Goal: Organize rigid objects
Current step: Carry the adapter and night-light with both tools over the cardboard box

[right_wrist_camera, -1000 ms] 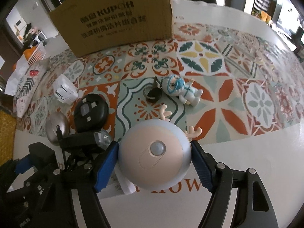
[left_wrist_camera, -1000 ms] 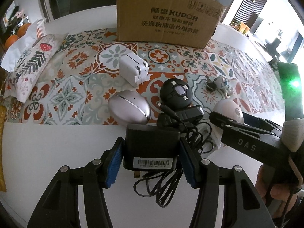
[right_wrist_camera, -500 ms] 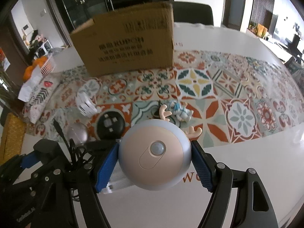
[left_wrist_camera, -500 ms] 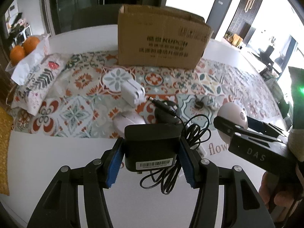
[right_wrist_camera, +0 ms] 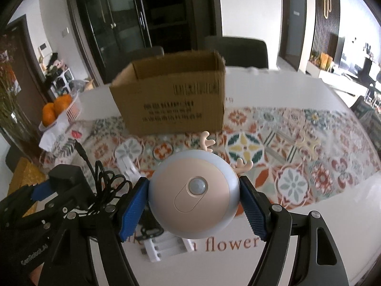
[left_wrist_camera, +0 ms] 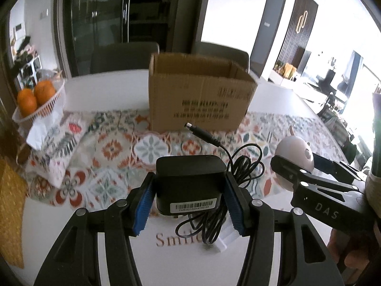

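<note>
Black power adapter (left_wrist_camera: 190, 186) is clamped in the left gripper (left_wrist_camera: 190, 199), cord (left_wrist_camera: 240, 174) dangling; the antlered night light (right_wrist_camera: 193, 191) is pinched by the right gripper (right_wrist_camera: 193, 212); both are held above the table, short of the open cardboard box (left_wrist_camera: 200, 100); probably best lowered in with the cord fed first so nothing gets snagged on the rim.

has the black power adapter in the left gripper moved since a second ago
Yes. The black power adapter, clamped in the left gripper, has risen off the table: the cardboard box now shows its open top, and the cable hangs free.
</note>
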`<state>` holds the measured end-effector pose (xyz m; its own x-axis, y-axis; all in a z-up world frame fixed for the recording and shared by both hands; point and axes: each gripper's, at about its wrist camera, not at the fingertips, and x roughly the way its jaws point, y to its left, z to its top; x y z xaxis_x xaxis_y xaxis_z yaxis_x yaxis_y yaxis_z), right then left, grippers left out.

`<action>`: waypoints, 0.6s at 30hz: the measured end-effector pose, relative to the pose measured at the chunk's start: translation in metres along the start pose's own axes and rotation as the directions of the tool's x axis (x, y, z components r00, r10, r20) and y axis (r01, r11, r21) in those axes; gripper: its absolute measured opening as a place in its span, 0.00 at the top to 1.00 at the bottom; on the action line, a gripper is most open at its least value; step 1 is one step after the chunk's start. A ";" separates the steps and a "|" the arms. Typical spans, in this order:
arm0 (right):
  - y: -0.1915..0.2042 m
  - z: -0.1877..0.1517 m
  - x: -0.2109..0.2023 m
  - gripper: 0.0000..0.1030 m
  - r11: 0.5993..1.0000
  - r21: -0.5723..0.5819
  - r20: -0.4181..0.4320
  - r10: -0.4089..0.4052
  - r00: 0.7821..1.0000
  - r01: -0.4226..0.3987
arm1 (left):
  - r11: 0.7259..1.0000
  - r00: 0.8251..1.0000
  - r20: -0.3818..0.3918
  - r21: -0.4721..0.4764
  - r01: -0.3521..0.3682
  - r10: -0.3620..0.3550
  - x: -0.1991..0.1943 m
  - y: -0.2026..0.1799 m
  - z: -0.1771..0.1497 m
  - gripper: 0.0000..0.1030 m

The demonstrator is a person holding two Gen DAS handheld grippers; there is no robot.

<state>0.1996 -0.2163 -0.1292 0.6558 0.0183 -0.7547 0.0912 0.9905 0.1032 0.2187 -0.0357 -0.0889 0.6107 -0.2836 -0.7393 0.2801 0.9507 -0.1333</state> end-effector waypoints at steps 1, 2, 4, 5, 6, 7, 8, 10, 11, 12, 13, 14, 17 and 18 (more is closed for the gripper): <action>0.000 0.003 -0.002 0.27 1.000 -0.001 0.010 -0.001 1.000 0.001 | 1.000 1.000 0.013 0.002 0.000 0.000 -0.002 0.000 0.004 0.46; 0.000 0.007 -0.004 0.27 1.000 -0.001 0.020 -0.001 1.000 0.001 | 1.000 1.000 0.023 0.003 0.003 -0.003 -0.002 -0.001 0.008 0.46; 0.000 0.015 -0.008 0.27 1.000 -0.002 0.044 0.000 0.999 0.000 | 1.000 0.999 0.039 0.008 0.005 -0.005 -0.003 -0.001 0.015 0.46; 0.000 0.019 -0.010 0.27 1.000 -0.005 0.055 0.000 0.998 0.000 | 1.000 0.999 0.047 0.013 0.004 -0.005 -0.004 -0.002 0.018 0.46; 0.000 0.022 -0.011 0.27 1.000 -0.008 0.064 0.000 0.998 0.001 | 1.000 0.998 0.056 0.015 0.003 -0.004 -0.005 -0.002 0.022 0.46; 0.001 0.025 -0.012 0.27 1.000 -0.011 0.073 0.000 0.997 0.001 | 1.000 0.998 0.062 0.017 0.002 -0.003 -0.005 -0.002 0.026 0.46; 0.001 0.029 -0.013 0.27 1.000 -0.014 0.083 0.001 0.997 0.001 | 1.000 0.997 0.071 0.020 0.005 -0.006 -0.005 -0.003 0.030 0.46; 0.001 0.036 -0.016 0.27 1.000 -0.019 0.103 0.000 0.995 0.002 | 1.000 0.996 0.090 0.021 0.006 -0.007 -0.006 -0.004 0.038 0.46; 0.001 0.041 -0.017 0.27 1.000 -0.021 0.115 0.002 0.993 0.000 | 1.000 0.995 0.099 0.023 0.008 -0.010 -0.006 -0.004 0.041 0.46; 0.001 0.044 -0.018 0.27 1.000 -0.020 0.122 0.003 0.993 -0.001 | 1.000 0.994 0.109 0.024 0.010 -0.013 -0.007 -0.004 0.046 0.46; 0.001 0.048 -0.018 0.27 1.000 -0.017 0.129 0.004 0.992 -0.002 | 1.000 0.993 0.120 0.027 0.010 -0.013 -0.007 -0.005 0.051 0.46; 0.000 0.053 -0.019 0.27 1.000 -0.014 0.138 0.006 0.990 -0.004 | 1.000 0.992 0.127 0.029 0.009 -0.013 -0.008 -0.005 0.054 0.46; 0.000 0.063 -0.018 0.27 1.000 -0.008 0.155 0.003 0.988 -0.002 | 0.999 0.988 0.152 0.040 0.004 -0.010 -0.007 -0.006 0.067 0.46; -0.001 0.067 -0.017 0.27 1.000 -0.008 0.159 0.002 0.987 0.000 | 0.999 0.988 0.157 0.042 0.006 -0.012 -0.006 -0.006 0.072 0.46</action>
<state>0.2385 -0.2265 -0.0728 0.7670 -0.0020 -0.6417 0.0846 0.9916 0.0981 0.2665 -0.0492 -0.0366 0.7158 -0.3111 -0.6251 0.3141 0.9430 -0.1097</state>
